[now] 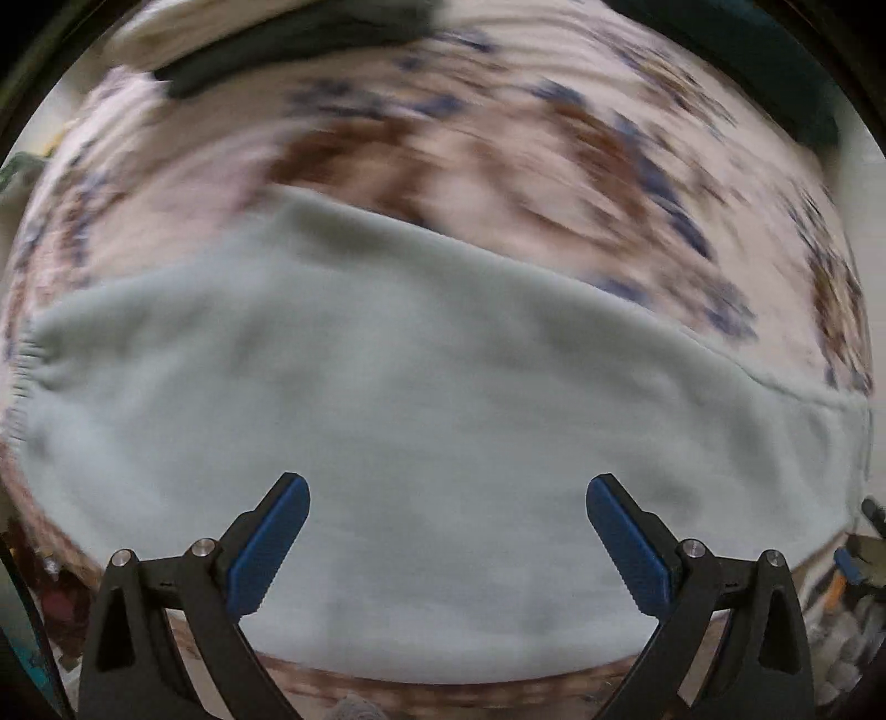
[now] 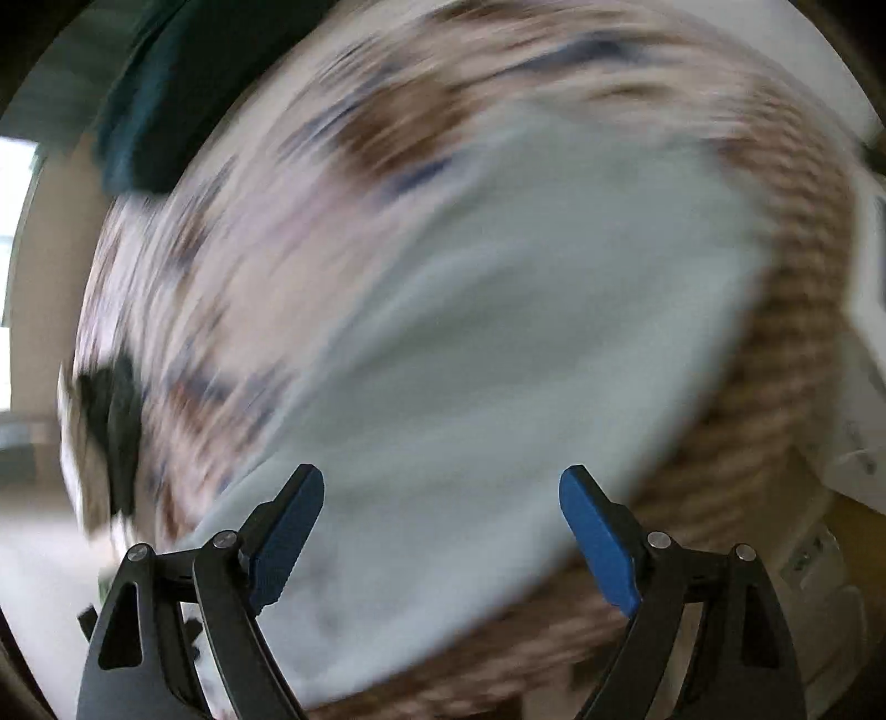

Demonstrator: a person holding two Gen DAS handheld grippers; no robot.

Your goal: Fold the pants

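Observation:
The pale grey-green pants (image 1: 421,399) lie flat on a patterned bedspread (image 1: 498,155), with a ribbed band at their left edge in the left wrist view. My left gripper (image 1: 447,487) is open and empty, hovering above the pants' near part. In the right wrist view the pants (image 2: 498,343) run diagonally across the bedspread (image 2: 266,266). My right gripper (image 2: 441,479) is open and empty above them. Both views are blurred by motion.
A dark garment (image 1: 288,44) lies at the far side of the bed, and a dark teal item (image 1: 775,72) at the far right. White boxes (image 2: 864,387) stand beside the bed on the right. Clutter (image 1: 853,598) lies on the floor.

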